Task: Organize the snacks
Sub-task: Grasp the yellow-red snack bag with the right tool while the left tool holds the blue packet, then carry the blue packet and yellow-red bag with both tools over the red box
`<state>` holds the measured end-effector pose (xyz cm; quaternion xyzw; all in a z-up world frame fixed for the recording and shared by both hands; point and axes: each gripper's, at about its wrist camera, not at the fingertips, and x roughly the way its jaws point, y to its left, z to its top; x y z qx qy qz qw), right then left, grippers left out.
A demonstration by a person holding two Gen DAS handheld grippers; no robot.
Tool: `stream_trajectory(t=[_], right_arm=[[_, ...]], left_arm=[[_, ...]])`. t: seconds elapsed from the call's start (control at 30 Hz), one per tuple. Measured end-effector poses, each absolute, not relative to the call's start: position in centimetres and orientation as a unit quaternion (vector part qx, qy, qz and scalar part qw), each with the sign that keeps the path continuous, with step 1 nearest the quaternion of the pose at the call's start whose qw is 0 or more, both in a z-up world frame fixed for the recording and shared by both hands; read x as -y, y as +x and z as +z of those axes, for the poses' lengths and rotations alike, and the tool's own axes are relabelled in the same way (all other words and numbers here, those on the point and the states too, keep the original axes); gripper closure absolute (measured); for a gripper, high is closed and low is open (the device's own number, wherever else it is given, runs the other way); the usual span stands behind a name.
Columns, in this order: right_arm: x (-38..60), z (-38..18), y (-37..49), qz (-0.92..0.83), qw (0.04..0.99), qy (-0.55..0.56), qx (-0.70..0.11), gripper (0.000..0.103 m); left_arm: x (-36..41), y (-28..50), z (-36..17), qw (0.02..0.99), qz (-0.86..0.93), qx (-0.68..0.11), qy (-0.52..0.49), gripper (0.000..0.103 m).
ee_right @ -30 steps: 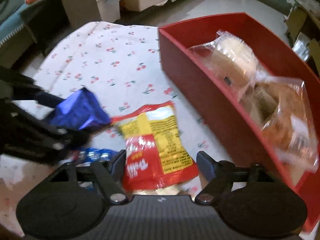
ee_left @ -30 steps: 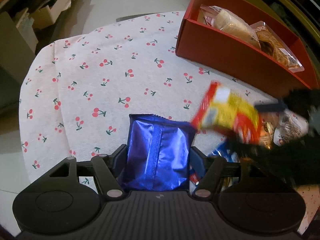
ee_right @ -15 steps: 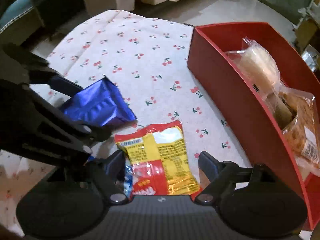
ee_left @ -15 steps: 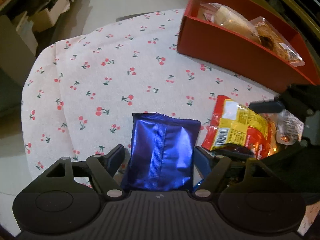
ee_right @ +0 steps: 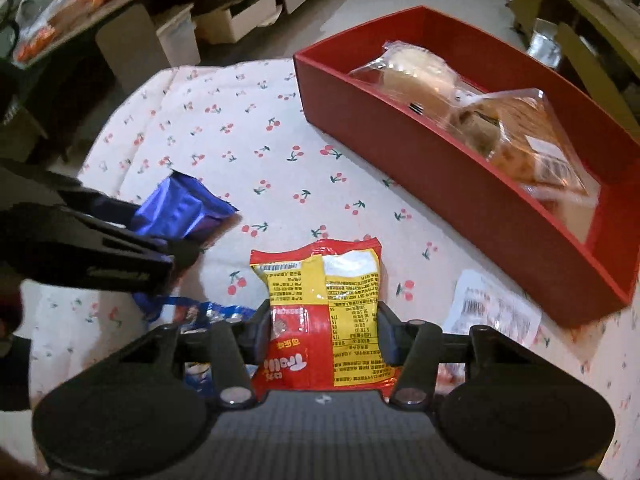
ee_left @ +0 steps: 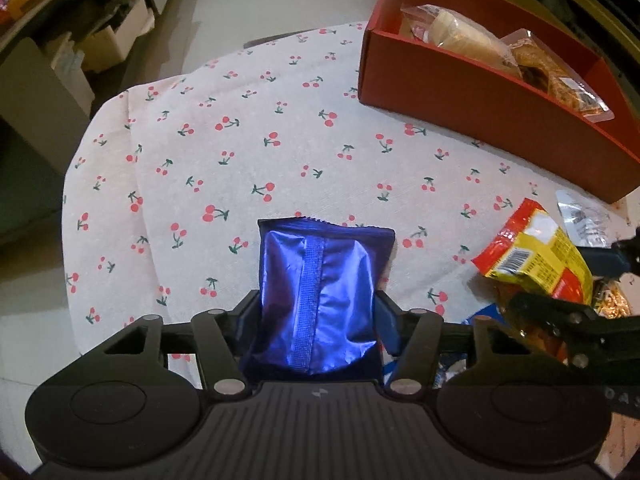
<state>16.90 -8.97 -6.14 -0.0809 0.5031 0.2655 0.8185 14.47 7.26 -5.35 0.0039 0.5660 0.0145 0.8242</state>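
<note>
From the left wrist we see the left tongs [ee_left: 316,320] closing on the blue packet [ee_left: 320,292]; only the right wrist shows the right tongs [ee_right: 324,332] closing on the red-yellow packet [ee_right: 324,312]. Beyond, the red box [ee_right: 460,184] sits on the cherry-cloth desk [ee_left: 240,152]; shelves [ee_left: 80,20] behind.

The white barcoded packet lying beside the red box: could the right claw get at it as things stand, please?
Probably not yet: the right claw is closing on the red-and-yellow snack bag. Otherwise the white packet lies uncovered on the cloth beside the red box, so access looks free.
</note>
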Motion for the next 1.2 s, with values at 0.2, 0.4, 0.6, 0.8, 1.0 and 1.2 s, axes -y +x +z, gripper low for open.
stream_trajectory(t=[0.2,0.4,0.6,0.8,1.0,1.2], right_arm=[[10.2,-4.8,15.8,0.248,0.834,-0.051,-0.49,0.051],[11.3,-3.7,15.3,0.233,0.85,-0.033,-0.472,0.052],[12.6,-3.0,15.7,0.206,0.864,-0.017,-0.458,0.052],[13.7,-2.4,16.6,0.185,0.876,0.003,-0.446,0.052],[14.8,-1.4,17.5,0.168,0.886,0.027,-0.432,0.052],[15.6,-0.5,18.4,0.147,0.896,0.048,-0.416,0.052]], left_arm=[[-6.6,13.5,-4.0,0.834,0.007,-0.552,-0.007,0.038],[-5.6,13.3,-2.5,0.845,-0.009,-0.535,-0.023,0.038],[-4.1,14.1,-1.3,0.854,-0.025,-0.519,-0.029,0.038],[-2.4,14.8,-0.5,0.863,-0.034,-0.503,-0.024,0.038],[-1.4,15.5,0.3,0.871,-0.036,-0.489,-0.022,0.038],[-0.2,16.4,1.2,0.881,-0.035,-0.472,-0.014,0.038]])
